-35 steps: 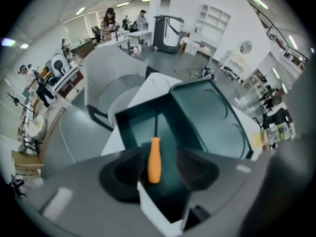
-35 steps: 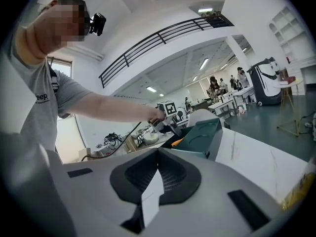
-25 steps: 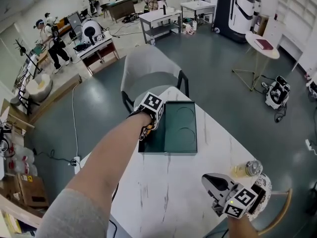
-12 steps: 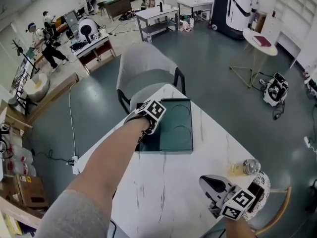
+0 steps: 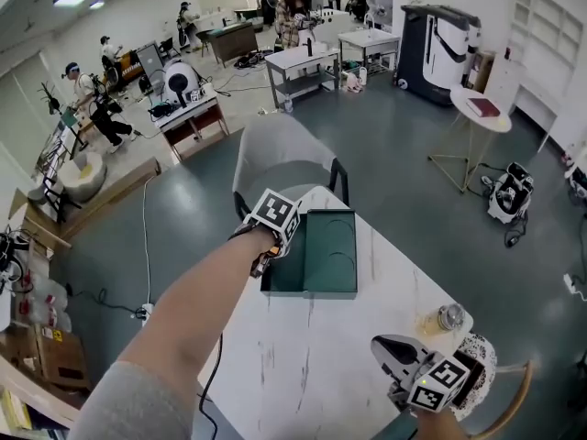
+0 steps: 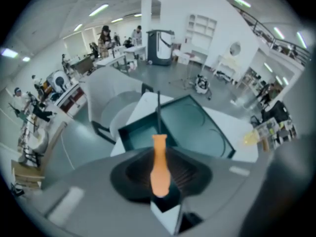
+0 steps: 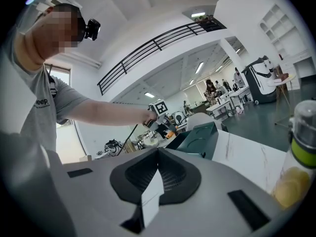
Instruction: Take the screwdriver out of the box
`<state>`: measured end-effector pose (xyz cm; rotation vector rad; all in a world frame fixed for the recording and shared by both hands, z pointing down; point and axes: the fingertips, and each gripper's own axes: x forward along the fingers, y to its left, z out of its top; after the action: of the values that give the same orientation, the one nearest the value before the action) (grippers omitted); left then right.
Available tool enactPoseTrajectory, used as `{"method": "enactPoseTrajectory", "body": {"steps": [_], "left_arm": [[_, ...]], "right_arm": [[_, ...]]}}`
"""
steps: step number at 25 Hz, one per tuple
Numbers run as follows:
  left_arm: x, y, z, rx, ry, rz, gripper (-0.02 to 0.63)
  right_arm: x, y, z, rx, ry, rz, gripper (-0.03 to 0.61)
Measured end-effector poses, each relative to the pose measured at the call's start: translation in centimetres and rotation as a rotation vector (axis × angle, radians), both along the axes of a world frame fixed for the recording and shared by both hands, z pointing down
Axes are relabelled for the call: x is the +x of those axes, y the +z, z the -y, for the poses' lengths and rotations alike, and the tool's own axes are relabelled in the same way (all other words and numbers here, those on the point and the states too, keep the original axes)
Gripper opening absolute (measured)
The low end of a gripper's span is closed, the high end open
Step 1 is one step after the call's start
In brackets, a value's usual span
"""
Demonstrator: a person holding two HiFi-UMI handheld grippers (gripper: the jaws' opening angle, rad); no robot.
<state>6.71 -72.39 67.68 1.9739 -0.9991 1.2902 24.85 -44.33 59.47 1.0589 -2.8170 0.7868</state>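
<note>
My left gripper [image 5: 262,260] hangs over the left end of the open dark green box [image 5: 323,257], pointing steeply down. Its jaws have just been closing and are shut on the orange handle of the screwdriver [image 6: 159,168]. The dark shaft runs from the handle toward the box [image 6: 196,126], clear of its floor. In the right gripper view the left gripper [image 7: 162,122] shows small beside the box [image 7: 198,138]. My right gripper [image 5: 393,354] rests low at the table's near right, shut, with nothing between its jaws.
The box sits on a white marble table [image 5: 303,356]. A clear bottle of yellowish liquid [image 5: 442,319] stands at the right edge beside a lace mat [image 5: 479,351]. A grey chair [image 5: 284,149] is behind the table. People and benches fill the far room.
The left gripper has lifted from low inside the box to above its left end, with the screwdriver in its jaws. The right gripper has barely shifted.
</note>
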Motion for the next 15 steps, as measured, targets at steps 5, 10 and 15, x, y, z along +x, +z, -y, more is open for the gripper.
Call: {"method": "enactPoseTrajectory", "body": {"steps": [5, 10, 15], "left_arm": [[0.4, -5.0, -2.2, 0.074, -0.001, -0.137, 0.091], [0.0, -10.3, -5.5, 0.150, 0.008, -0.255, 0.091], [-1.9, -14.5, -9.9, 0.220, -0.009, -0.332, 0.091]], "right_arm": [[0.4, -1.9, -0.6, 0.028, -0.032, -0.014, 0.008], [0.5, -3.5, -1.0, 0.051, -0.071, -0.014, 0.008], [-0.9, -5.2, -1.2, 0.088, -0.127, -0.007, 0.008]]}}
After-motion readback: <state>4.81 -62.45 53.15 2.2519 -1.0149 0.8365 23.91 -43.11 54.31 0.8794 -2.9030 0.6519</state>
